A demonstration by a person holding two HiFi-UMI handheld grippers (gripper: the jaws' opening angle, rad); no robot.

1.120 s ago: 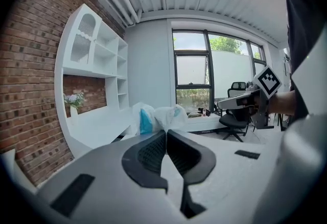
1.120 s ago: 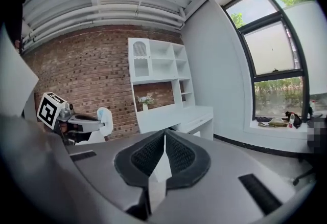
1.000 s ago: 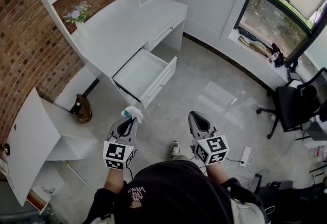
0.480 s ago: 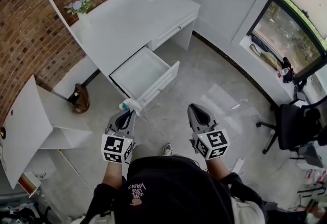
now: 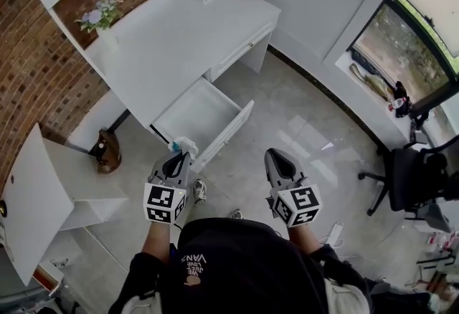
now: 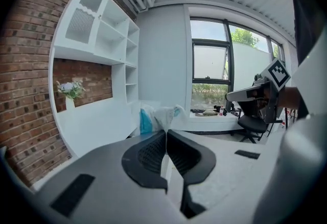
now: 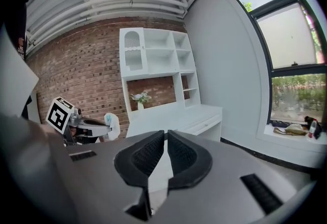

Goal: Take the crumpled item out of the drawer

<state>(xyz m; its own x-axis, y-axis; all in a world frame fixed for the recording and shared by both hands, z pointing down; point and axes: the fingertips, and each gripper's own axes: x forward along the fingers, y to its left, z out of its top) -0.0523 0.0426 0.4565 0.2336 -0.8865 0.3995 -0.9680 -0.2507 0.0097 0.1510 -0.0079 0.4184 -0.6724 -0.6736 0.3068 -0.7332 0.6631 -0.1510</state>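
My left gripper (image 5: 178, 155) is shut on a crumpled white and pale-blue item (image 5: 183, 145), which sticks out past its tips. It hangs in the air just outside the front left corner of the open white drawer (image 5: 231, 127). The drawer's inside looks bare. In the left gripper view the crumpled item (image 6: 159, 117) is pinched between the closed black pads. My right gripper (image 5: 276, 159) floats over the floor to the right, shut, with nothing between its pads (image 7: 180, 152). The right gripper view shows the left gripper (image 7: 90, 124) with the item (image 7: 112, 125) at its tip.
The drawer belongs to a white desk (image 5: 179, 40) with shelves against a brick wall; a vase of flowers (image 5: 102, 18) stands on it. A brown object (image 5: 107, 151) sits on the floor beside a white cabinet with an open door (image 5: 32, 198). An office chair (image 5: 409, 173) stands at the right.
The view has shifted toward the desk, so the drawer sits closer to the grippers. The left gripper still holds the crumpled item. A shoe now shows beside the left gripper.
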